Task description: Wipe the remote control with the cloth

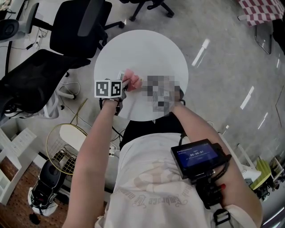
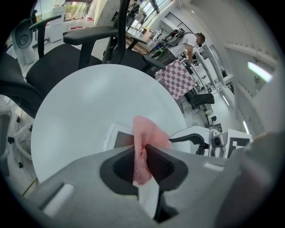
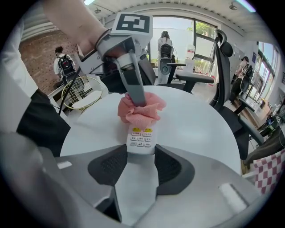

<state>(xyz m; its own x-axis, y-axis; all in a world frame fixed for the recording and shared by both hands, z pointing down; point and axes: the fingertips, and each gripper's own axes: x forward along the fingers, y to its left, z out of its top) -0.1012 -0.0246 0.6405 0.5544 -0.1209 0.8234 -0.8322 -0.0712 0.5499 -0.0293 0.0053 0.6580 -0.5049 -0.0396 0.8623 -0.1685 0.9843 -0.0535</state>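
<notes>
A white remote control with small buttons lies on the round white table, its near end clamped between the jaws of my right gripper. A bunched pink cloth sits on the remote's far half. My left gripper is shut on that cloth and presses it down from above. In the head view the left gripper and the cloth are at the table's near edge. A mosaic patch hides the right gripper there. One end of the remote shows beside the cloth.
Black office chairs stand beyond the table at the left. A wire basket is on the floor near left. A checkered cloth lies far right. People stand in the background of both gripper views.
</notes>
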